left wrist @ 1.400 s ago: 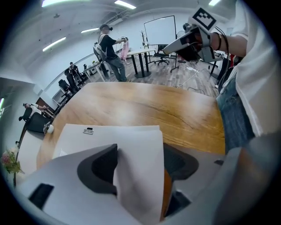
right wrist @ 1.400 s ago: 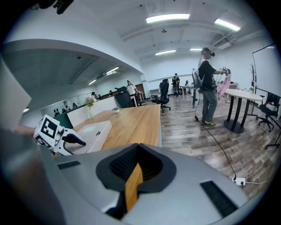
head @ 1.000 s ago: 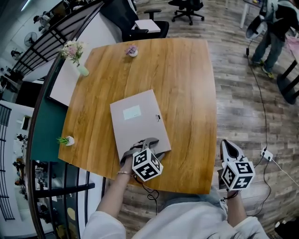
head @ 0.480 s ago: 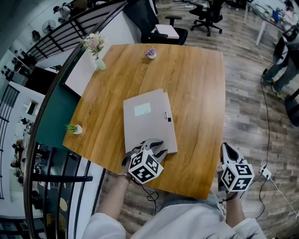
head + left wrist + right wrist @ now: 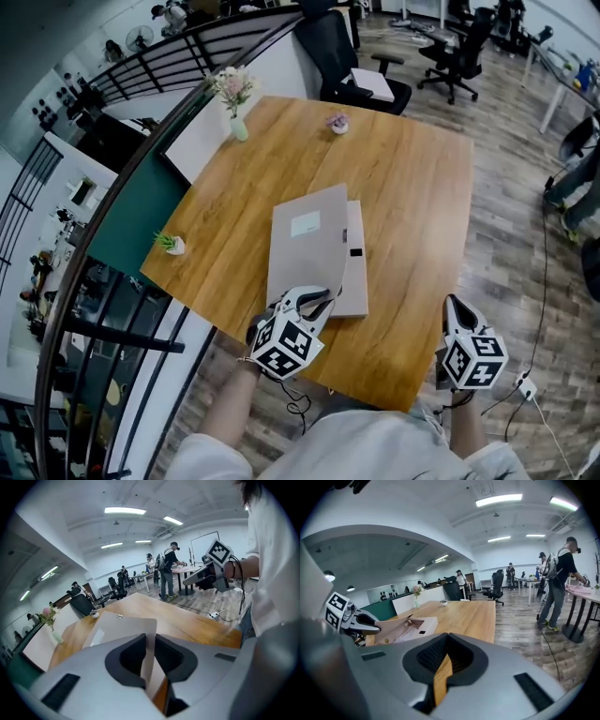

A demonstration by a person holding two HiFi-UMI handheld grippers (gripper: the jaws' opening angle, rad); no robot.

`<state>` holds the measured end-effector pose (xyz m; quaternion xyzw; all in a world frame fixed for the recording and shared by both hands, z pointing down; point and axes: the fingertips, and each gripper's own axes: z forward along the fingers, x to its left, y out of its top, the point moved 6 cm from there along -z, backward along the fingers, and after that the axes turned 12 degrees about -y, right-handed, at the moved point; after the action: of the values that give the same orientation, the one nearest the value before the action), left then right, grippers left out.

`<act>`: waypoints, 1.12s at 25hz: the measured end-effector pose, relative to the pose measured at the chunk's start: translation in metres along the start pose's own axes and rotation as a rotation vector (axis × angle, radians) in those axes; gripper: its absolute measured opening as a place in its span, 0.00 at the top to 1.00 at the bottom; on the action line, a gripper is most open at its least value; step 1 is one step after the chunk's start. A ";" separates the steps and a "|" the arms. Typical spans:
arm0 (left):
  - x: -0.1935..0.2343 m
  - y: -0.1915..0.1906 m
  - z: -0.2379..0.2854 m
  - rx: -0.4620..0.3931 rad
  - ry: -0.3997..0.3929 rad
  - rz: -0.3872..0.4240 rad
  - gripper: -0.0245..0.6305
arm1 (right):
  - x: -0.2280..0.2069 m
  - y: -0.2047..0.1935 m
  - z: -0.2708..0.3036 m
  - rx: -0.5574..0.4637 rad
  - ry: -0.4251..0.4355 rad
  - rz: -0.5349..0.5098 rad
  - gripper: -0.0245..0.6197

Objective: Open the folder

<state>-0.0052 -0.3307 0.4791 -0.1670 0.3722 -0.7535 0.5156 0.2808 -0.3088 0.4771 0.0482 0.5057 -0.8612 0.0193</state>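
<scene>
Tabletop [image 5: 403,187] of smooth warm woodgrain, round-cornered, stood on a grey plank floor [image 5: 511,234] in an open office. My left gripper [image 5: 312,297] had just been closing. Its jaws pinched the flat grey folder [image 5: 309,239] by its thin cover's near edge, raised off the base. My right gripper [image 5: 454,306] hung off the table's near corner, well apart, its jaws together on nothing.

The left gripper [image 5: 150,644] has its two dark-padded jaws pinched on the near edge of the thin, flat grey cardboard folder cover [image 5: 119,629]; they have just been closing onto it. That edge is lifted off the warm brown wooden table [image 5: 197,627]. A pale vase of pink flowers [image 5: 50,620] stands at far left. At upper right, a hand [image 5: 230,571] holds the right gripper [image 5: 191,579], marker cube uppermost.
</scene>
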 end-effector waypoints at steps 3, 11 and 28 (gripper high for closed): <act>0.004 0.001 -0.015 -0.112 0.039 -0.094 0.90 | 0.006 0.007 0.005 -0.008 0.024 -0.020 0.96; 0.010 -0.004 -0.069 -0.398 0.209 -0.312 0.93 | 0.024 0.021 0.017 -0.017 0.081 -0.065 0.96; 0.011 -0.082 -0.160 -0.590 0.692 -0.642 0.95 | 0.088 0.023 0.037 0.014 0.215 -0.164 0.96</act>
<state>-0.1649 -0.2629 0.4314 -0.1521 0.6455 -0.7474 0.0393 0.1926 -0.3507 0.4658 0.0990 0.5012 -0.8531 -0.1059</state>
